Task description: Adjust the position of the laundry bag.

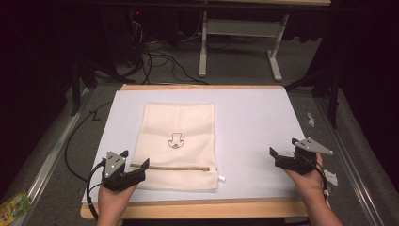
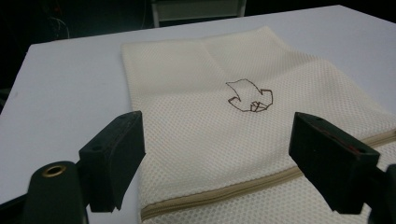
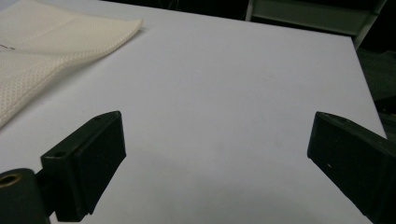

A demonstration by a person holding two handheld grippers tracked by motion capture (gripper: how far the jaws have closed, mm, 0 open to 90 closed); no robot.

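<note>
A cream mesh bag [image 1: 179, 141] lies flat on the white table top [image 1: 254, 127], left of centre. It carries a small dark line drawing [image 1: 175, 141] and a tan zipper [image 1: 174, 167] near its front edge, with a white pull [image 1: 221, 178] at the right end. My left gripper [image 1: 135, 159] is open at the bag's front left corner, its jaws straddling the zipper's left end [image 2: 224, 191]. The bag [image 2: 233, 121] spreads out beyond those jaws. My right gripper [image 1: 282, 149] is open over bare table at the right front. The bag's far corner [image 3: 56, 42] lies at upper left in the right gripper view.
The table has a wooden rim [image 1: 202, 207]. Cables [image 1: 160, 61] and a white table frame [image 1: 240, 42] stand on the floor behind. Bits of white scrap [image 1: 311, 118] lie on the floor at right, and a green packet [image 1: 14, 207] at front left.
</note>
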